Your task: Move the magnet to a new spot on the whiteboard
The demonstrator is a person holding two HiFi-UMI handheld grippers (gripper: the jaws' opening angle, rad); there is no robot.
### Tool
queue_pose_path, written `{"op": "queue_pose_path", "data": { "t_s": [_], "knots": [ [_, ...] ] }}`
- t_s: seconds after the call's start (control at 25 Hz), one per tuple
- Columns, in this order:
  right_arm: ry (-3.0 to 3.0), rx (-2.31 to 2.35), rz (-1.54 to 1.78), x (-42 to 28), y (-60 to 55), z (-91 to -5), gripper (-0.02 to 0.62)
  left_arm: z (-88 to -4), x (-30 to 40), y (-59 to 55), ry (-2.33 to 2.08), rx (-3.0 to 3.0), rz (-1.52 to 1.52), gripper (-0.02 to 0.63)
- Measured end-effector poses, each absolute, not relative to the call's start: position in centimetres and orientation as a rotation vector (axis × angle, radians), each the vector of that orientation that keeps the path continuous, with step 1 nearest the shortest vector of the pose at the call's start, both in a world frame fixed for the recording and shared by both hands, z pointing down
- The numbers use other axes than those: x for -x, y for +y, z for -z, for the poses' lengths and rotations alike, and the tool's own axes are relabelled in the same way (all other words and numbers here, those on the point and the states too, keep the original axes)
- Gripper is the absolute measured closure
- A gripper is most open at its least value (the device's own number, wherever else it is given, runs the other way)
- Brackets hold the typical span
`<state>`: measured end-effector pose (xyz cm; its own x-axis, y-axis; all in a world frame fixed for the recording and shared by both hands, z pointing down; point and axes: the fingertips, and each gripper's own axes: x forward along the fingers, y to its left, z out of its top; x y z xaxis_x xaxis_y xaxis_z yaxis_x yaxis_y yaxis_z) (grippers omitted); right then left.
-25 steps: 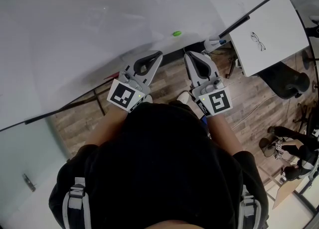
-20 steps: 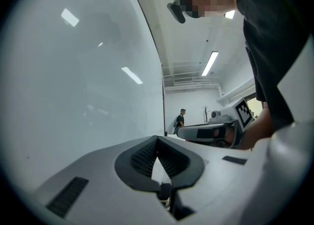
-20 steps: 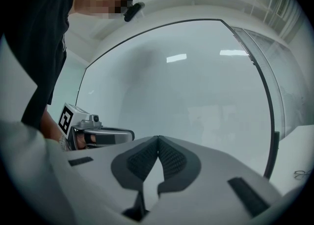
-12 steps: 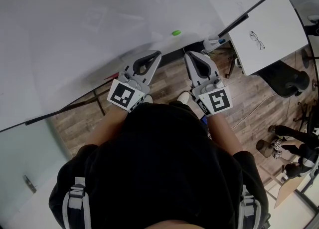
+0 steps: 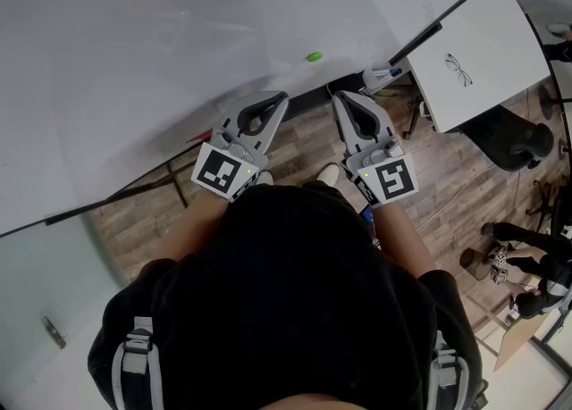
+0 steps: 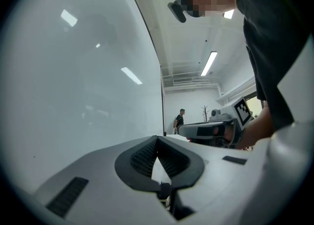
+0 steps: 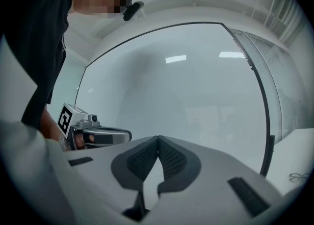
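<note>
The green magnet [image 5: 314,56] is stuck on the whiteboard [image 5: 134,60], ahead of and between both sets of fingertips, untouched. The left gripper [image 5: 282,96] and right gripper [image 5: 338,96] are closed tip-to-tip, empty. One should be opened first, then squared around the magnet.

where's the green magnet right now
In the head view, the green magnet sits on the whiteboard near its lower edge, just beyond and between the tips of the left gripper and the right gripper, touching neither.
</note>
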<state>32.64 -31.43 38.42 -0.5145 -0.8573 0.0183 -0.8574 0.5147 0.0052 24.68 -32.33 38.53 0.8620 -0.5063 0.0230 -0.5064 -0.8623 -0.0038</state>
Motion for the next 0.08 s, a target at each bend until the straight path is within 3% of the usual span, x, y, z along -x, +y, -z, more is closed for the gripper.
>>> {"op": "queue_pose_path", "data": {
  "t_s": [0.08],
  "knots": [
    [-2.718,-1.537,-0.006,-32.63,-31.32,-38.43,0.594,-38.59,-24.68,-32.24,-0.822,-3.031,-0.040,0.604]
  ]
}}
